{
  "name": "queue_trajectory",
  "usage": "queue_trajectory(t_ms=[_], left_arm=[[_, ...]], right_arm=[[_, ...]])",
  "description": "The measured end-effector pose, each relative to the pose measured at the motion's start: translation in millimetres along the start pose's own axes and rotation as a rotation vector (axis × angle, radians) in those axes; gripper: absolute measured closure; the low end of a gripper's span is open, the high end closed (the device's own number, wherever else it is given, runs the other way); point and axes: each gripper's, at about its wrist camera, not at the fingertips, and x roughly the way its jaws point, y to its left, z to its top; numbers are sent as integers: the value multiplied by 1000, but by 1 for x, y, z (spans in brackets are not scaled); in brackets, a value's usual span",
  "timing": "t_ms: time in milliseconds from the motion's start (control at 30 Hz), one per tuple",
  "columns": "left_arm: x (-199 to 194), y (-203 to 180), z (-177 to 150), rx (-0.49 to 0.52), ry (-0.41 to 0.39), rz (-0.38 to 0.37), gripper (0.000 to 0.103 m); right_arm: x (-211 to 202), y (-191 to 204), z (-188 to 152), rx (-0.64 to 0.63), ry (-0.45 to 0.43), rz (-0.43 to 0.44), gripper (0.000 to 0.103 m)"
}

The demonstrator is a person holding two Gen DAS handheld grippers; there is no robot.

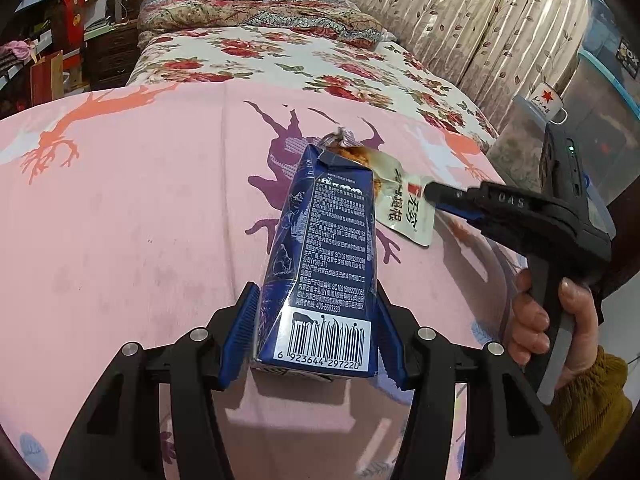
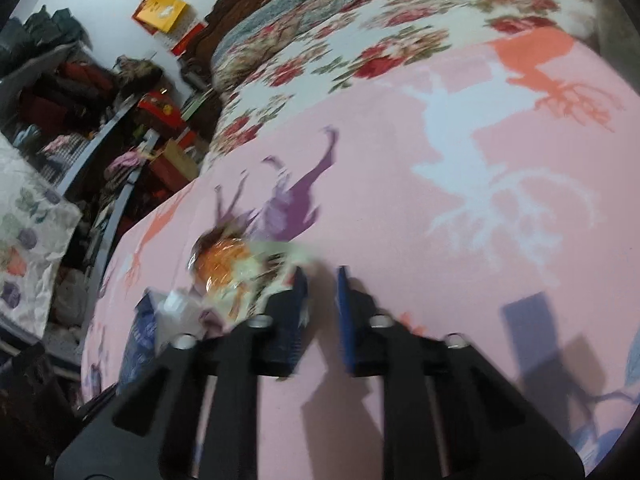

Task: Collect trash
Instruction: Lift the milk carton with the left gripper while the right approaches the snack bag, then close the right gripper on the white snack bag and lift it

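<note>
A dark blue milk carton (image 1: 328, 240) with a barcode stands out from my left gripper (image 1: 316, 292), whose blue pads press on its two sides above the pink bed sheet (image 1: 140, 220). Behind the carton's top lies a white snack wrapper (image 1: 404, 208) with an orange, crinkled end. My right gripper (image 1: 430, 192) comes in from the right, its tip at the wrapper's edge. In the blurred right wrist view my right gripper (image 2: 322, 276) has its jaws nearly together with only pink sheet showing between them. There the wrapper (image 2: 236, 268) lies against the left finger, and the carton (image 2: 140, 332) sits lower left.
A hand (image 1: 536, 320) in a mustard sleeve holds the right gripper's handle. A floral quilt (image 1: 280, 60) and pillows cover the far bed. Curtains (image 1: 460, 20) hang at the right, with a red-star mug (image 1: 546, 100) on plastic boxes. Cluttered shelves (image 2: 80, 92) line the left side.
</note>
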Motion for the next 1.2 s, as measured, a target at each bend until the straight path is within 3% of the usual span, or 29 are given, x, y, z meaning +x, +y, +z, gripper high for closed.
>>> queue_trajectory(t_ms=[200, 333, 433, 467, 500, 533, 600, 667, 833, 967, 1033, 1200], left_arm=[[0, 1, 1, -14, 3, -16, 51], [0, 2, 2, -19, 5, -21, 51], [1, 0, 2, -9, 2, -8, 51], [1, 1, 3, -7, 2, -7, 51], [1, 2, 3, -7, 1, -8, 51], [1, 2, 3, -10, 0, -10, 51], [1, 4, 3, -18, -3, -18, 50], [1, 7, 4, -32, -6, -31, 50], [0, 17, 6, -83, -18, -48, 50], [-1, 16, 5, -83, -20, -42, 50], [-2, 15, 4, -80, -20, -39, 50], [-2, 14, 5, -74, -19, -33, 51]], right_arm=[[-43, 18, -46, 38, -9, 147, 94], [-60, 37, -79, -84, 23, 89, 91], [-62, 33, -65, -112, -6, 44, 87], [-61, 29, -52, -85, -33, 51, 65], [-59, 26, -43, -72, -51, 50, 15], [-57, 24, -29, -67, -88, 32, 2], [-43, 27, -3, -102, -116, -8, 9], [-22, 30, 19, -126, -70, -16, 20], [21, 42, 41, -188, 52, -8, 34], [43, 48, 31, -237, 161, 15, 48], [40, 50, 22, -263, 174, 39, 66], [20, 55, -13, -263, 181, 107, 83]])
